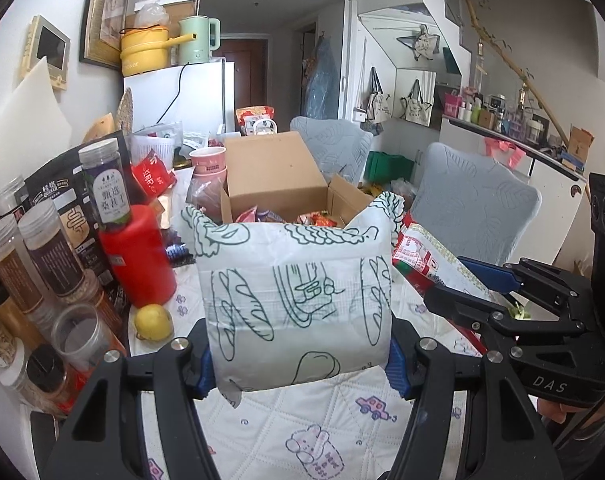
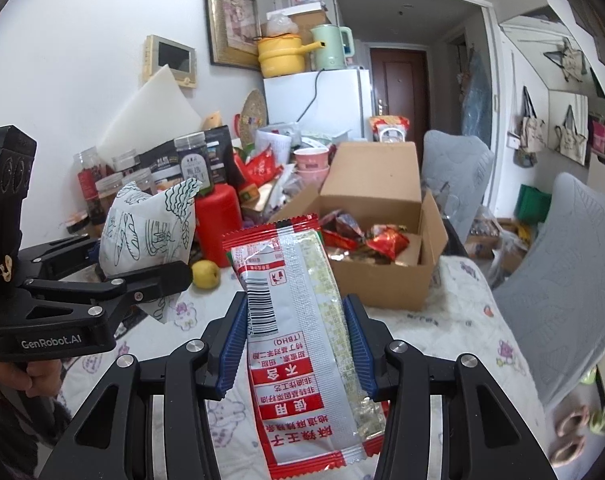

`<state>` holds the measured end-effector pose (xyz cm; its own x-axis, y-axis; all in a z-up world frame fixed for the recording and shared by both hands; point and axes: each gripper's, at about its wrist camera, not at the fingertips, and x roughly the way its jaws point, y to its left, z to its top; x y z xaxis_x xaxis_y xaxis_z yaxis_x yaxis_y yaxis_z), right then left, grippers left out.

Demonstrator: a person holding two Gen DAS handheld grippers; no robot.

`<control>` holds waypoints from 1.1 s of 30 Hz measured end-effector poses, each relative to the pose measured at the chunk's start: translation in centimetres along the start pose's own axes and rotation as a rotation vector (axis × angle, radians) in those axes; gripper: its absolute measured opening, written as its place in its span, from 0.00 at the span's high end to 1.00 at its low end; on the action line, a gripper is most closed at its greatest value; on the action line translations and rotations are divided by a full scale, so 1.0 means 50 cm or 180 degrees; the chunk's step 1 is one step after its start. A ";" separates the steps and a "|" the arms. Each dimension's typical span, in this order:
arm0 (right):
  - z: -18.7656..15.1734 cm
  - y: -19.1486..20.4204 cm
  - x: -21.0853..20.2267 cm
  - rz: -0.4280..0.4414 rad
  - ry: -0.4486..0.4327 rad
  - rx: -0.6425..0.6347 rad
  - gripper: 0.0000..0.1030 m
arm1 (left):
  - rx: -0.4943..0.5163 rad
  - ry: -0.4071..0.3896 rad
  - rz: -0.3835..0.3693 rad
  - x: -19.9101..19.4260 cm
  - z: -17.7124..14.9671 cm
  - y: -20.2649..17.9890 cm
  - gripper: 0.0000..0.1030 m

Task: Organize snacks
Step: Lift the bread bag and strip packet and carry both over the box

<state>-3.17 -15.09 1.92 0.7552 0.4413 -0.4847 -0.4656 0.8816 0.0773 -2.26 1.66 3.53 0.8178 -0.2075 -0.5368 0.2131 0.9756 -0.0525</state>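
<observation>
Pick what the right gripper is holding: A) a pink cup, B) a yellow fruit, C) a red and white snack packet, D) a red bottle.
C: the right gripper has its blue pads pressed on both sides of the red and white snack packet, held up in front of the cardboard box; the left gripper holds the white bag.

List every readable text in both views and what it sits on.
"DAS": body of the right tongs.
"GenRobot.AI": body of the left tongs.
"(TBHQ)": upside down on the red and white snack packet held in the right tongs.
"甄选": label of the dark jar on the red canister.
Barcode digits on the packet, the black pouch and the pink cups: too small or blurred.
</observation>
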 end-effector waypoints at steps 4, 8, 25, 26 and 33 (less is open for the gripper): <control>0.024 -0.005 0.013 0.0009 -0.0037 -0.0024 0.55 | 0.0003 -0.0056 0.0021 0.012 0.025 0.008 0.38; 0.053 -0.016 0.034 -0.0019 -0.0071 -0.0053 0.55 | -0.0008 -0.0091 0.0039 0.034 0.052 0.014 0.38; 0.164 -0.110 0.157 -0.0141 -0.0095 -0.0050 0.55 | -0.0036 -0.0076 -0.0017 0.195 0.178 0.048 0.38; 0.170 -0.117 0.166 -0.0155 -0.0092 -0.0046 0.55 | -0.0041 -0.0071 -0.0017 0.206 0.185 0.052 0.38; 0.206 -0.162 0.231 -0.0220 -0.0076 -0.0001 0.55 | -0.0064 -0.0018 0.0014 0.290 0.231 0.079 0.38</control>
<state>14.10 -15.40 4.68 0.7963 0.3834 -0.4679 -0.4122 0.9100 0.0441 16.61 1.67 5.24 0.8217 -0.2036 -0.5322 0.1988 0.9777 -0.0671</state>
